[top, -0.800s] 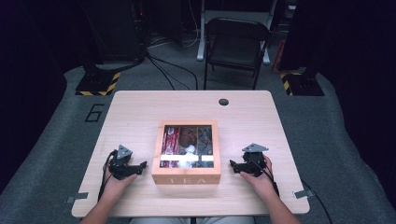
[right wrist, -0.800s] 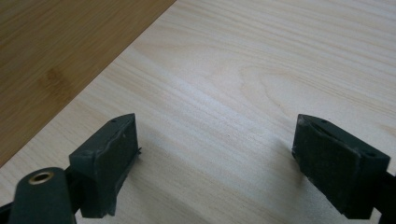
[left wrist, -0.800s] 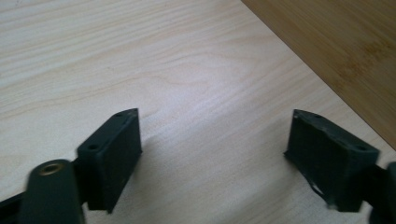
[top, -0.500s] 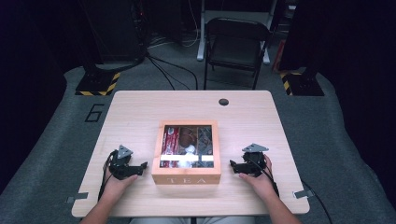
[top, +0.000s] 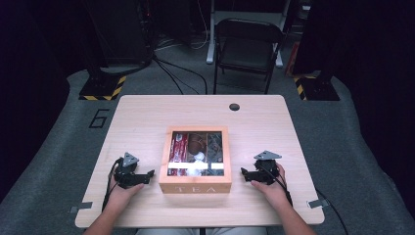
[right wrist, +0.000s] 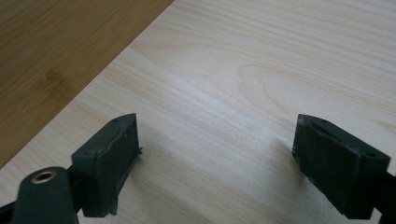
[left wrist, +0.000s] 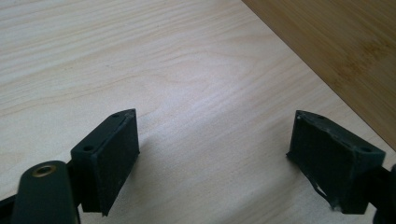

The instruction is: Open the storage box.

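A wooden tea box (top: 196,159) with a clear window lid and "TEA" on its front sits mid-table; packets show through the lid. My left gripper (top: 149,174) rests on the table just left of the box, pointing at its side, jaws open with nothing between them. My right gripper (top: 243,173) rests just right of the box, also open and holding nothing. In the left gripper view the gripper (left wrist: 215,154) stands wide over bare wood, the box's side (left wrist: 336,42) at upper right. In the right gripper view the gripper (right wrist: 217,158) stands equally wide, the box's side (right wrist: 60,51) at upper left.
The light wood table (top: 147,117) has a round cable hole (top: 234,106) at the back. A black folding chair (top: 247,46) stands beyond the far edge. Dark stands with striped bases (top: 103,88) sit on the grey floor at both sides.
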